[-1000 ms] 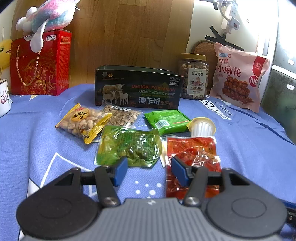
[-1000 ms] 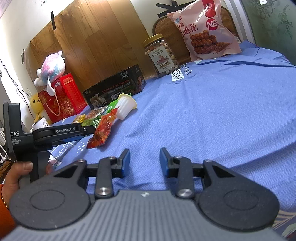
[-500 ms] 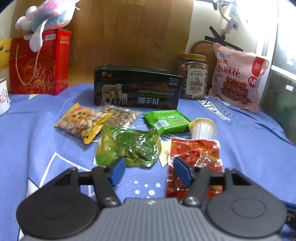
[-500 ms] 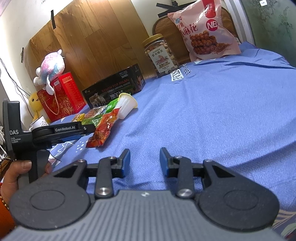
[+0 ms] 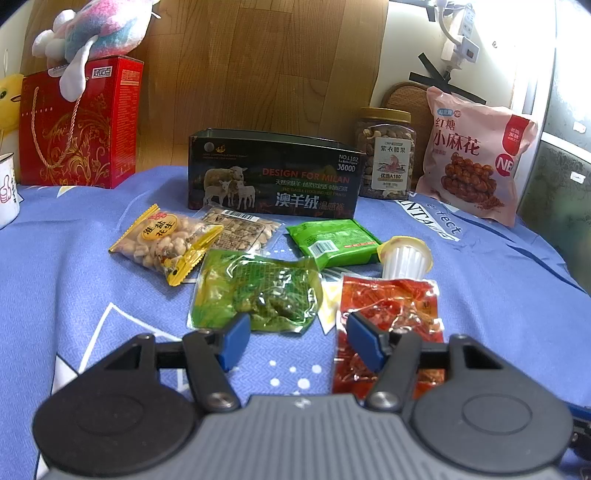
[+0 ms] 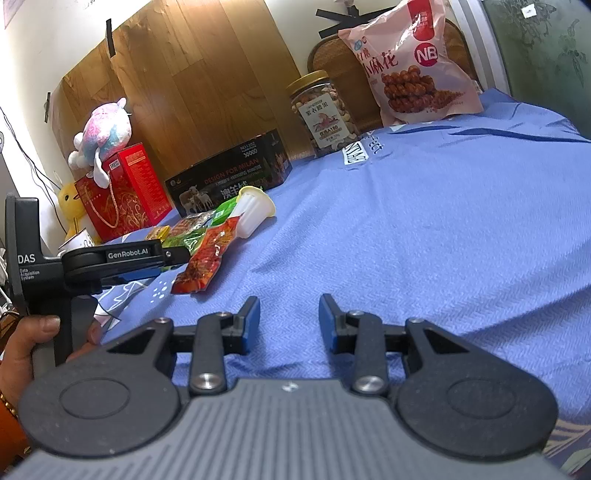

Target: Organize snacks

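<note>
Small snack packets lie clustered on a blue cloth (image 5: 74,280) before a dark open box (image 5: 273,177), the left gripper (image 5: 295,341) hovering half-open and empty above the green packet (image 5: 255,291) and red packet (image 5: 391,306), while the right gripper (image 6: 289,317) hangs partly open, empty, over bare cloth

A room in a home, with snacks on a blue cloth

A soft blue cloth (image 6: 424,229) with prints covers the top, like a sheet at home. A plush toy (image 5: 96,29) sits on a red gift box (image 5: 81,125), with a yellow toy (image 6: 72,203) beside it. Wood boards (image 5: 258,62) lean on a white wall, and a plug strip (image 5: 461,40) hangs there. A nut jar (image 5: 386,155), a pink snack bag (image 5: 476,158), a dark box (image 5: 273,177) and a mug (image 5: 7,188) stand around, like things a family keeps.
</note>
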The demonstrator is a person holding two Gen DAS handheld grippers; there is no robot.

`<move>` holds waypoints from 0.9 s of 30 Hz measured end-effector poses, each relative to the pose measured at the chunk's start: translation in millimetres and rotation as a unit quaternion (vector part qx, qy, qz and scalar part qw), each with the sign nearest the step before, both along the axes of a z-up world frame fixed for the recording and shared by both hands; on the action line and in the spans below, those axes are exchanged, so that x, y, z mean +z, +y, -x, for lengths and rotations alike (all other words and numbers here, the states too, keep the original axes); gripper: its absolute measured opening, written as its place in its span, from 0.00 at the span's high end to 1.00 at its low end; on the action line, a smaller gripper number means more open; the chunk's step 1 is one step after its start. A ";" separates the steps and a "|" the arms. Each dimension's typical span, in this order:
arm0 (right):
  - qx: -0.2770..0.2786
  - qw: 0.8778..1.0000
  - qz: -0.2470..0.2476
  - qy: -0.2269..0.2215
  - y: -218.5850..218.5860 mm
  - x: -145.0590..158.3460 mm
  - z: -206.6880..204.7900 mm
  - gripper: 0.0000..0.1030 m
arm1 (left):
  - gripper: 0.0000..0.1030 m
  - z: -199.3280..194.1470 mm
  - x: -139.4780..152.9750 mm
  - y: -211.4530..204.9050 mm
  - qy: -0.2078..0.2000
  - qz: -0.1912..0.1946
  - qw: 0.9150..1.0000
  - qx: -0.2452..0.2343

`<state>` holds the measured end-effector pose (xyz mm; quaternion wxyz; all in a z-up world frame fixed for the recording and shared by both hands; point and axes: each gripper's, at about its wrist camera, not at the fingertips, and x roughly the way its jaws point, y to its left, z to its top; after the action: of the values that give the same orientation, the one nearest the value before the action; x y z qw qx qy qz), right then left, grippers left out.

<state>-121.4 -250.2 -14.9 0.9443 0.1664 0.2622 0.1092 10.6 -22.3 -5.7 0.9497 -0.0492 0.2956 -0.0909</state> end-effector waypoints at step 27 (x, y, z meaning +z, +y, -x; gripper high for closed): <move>-0.019 0.999 0.029 -0.008 14.3 1.4 -5.0 0.62 | 0.42 -0.3 0.6 6.0 0.000 0.025 1.000 0.001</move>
<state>-116.5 -235.9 -13.5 0.9527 0.1427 0.2545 0.0854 10.9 -16.2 -5.1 0.9484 -0.0736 0.2927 -0.0973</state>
